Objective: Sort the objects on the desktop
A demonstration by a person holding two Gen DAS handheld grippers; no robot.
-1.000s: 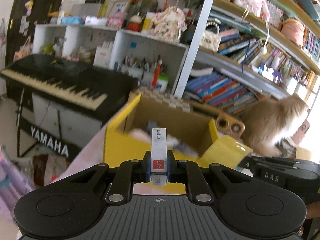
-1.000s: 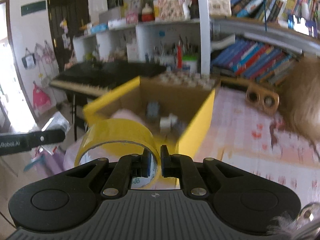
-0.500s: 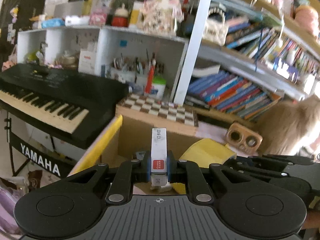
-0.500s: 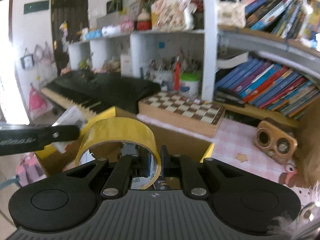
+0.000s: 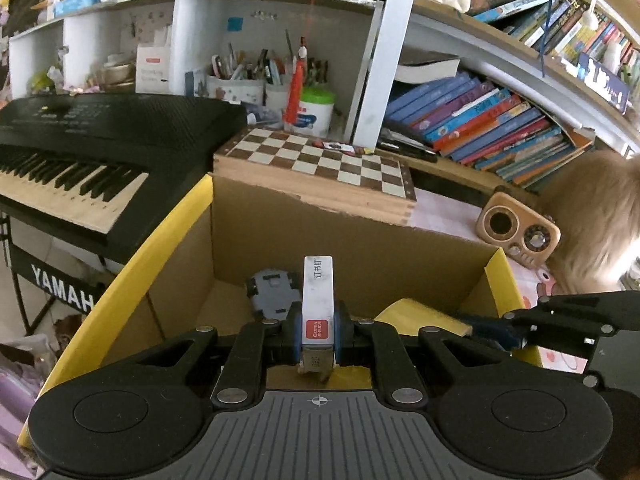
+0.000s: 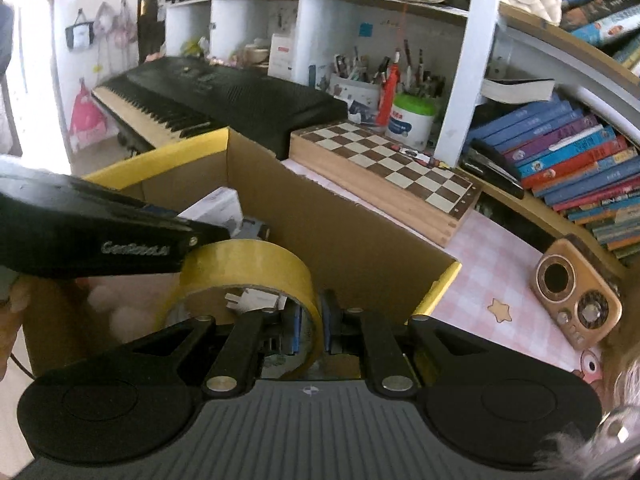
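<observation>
An open cardboard box with yellow flaps (image 5: 352, 236) (image 6: 320, 220) lies below both grippers. My left gripper (image 5: 317, 334) is shut on a small white staples box (image 5: 318, 296) with a red label, held over the box's inside. My right gripper (image 6: 310, 330) is shut on the wall of a yellow tape roll (image 6: 248, 268), also over the box. A grey toy car (image 5: 274, 292) and a white item (image 6: 214, 210) lie in the box. The left gripper's black body (image 6: 92, 236) crosses the right wrist view at left; the right gripper's arm (image 5: 576, 316) shows at right in the left wrist view.
Behind the box lies a wooden chessboard (image 5: 316, 160), with a black keyboard (image 5: 80, 148) to its left. Shelves hold pen cups (image 5: 240, 84) and books (image 5: 492, 124). A small gold radio (image 5: 518, 232) sits on the pink checked tablecloth (image 6: 492, 284) beside a furry animal (image 5: 596, 216).
Both grippers have moved forward and down over the cardboard box, each keeping its hold. The box now fills the lower view and its inside shows.
</observation>
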